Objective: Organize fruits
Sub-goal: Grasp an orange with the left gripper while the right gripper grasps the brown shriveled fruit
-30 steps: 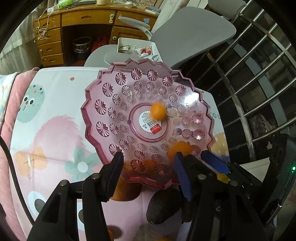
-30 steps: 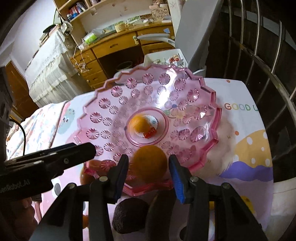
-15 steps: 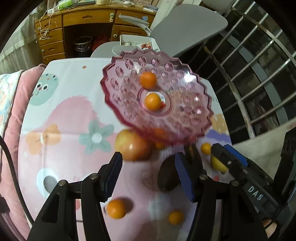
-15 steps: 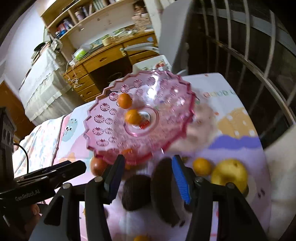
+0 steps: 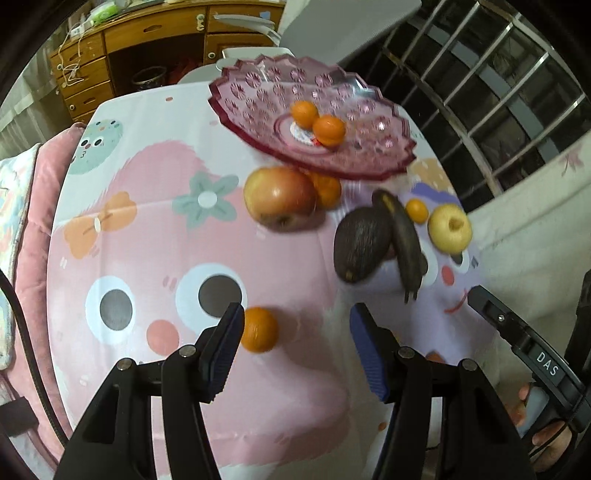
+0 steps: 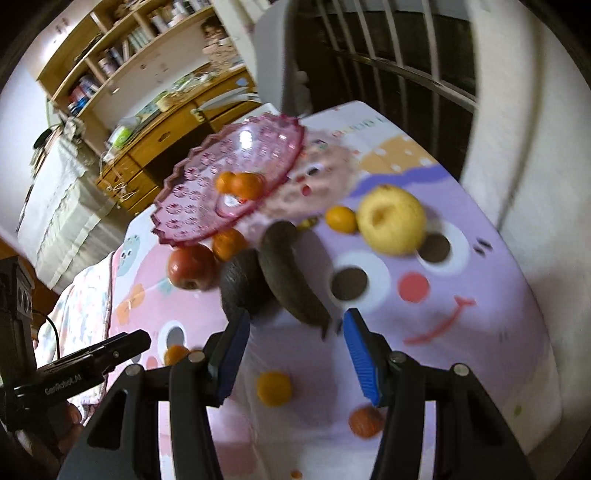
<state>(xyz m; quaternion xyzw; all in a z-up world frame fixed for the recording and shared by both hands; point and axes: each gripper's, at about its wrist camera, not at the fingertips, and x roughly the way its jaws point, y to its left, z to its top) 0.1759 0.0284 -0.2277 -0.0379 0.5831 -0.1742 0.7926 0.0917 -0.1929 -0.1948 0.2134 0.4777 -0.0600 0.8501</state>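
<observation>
A pink scalloped fruit plate (image 5: 258,122) (image 6: 192,206) stands at the far side of the table with two small oranges (image 5: 318,122) (image 6: 240,183) in it. On the cloth lie a red apple (image 5: 279,196) (image 6: 190,266), an avocado (image 5: 360,243) (image 6: 238,284), a dark banana (image 5: 404,236) (image 6: 288,273), a yellow apple (image 5: 448,229) (image 6: 391,219) and several loose oranges. My left gripper (image 5: 295,347) is open and empty, with an orange (image 5: 259,329) by its left finger. My right gripper (image 6: 293,356) is open and empty, just short of the banana and avocado.
A wooden desk with drawers (image 5: 122,48) and a grey chair (image 5: 332,26) stand behind the table. A metal railing (image 5: 480,74) runs along the right. A pink cushion (image 5: 22,221) lies at the table's left edge. More oranges (image 6: 274,387) lie near me.
Both grippers have pulled back and up from the plate. An orange that was between the right fingers now lies in the plate beside the other. More of the table shows.
</observation>
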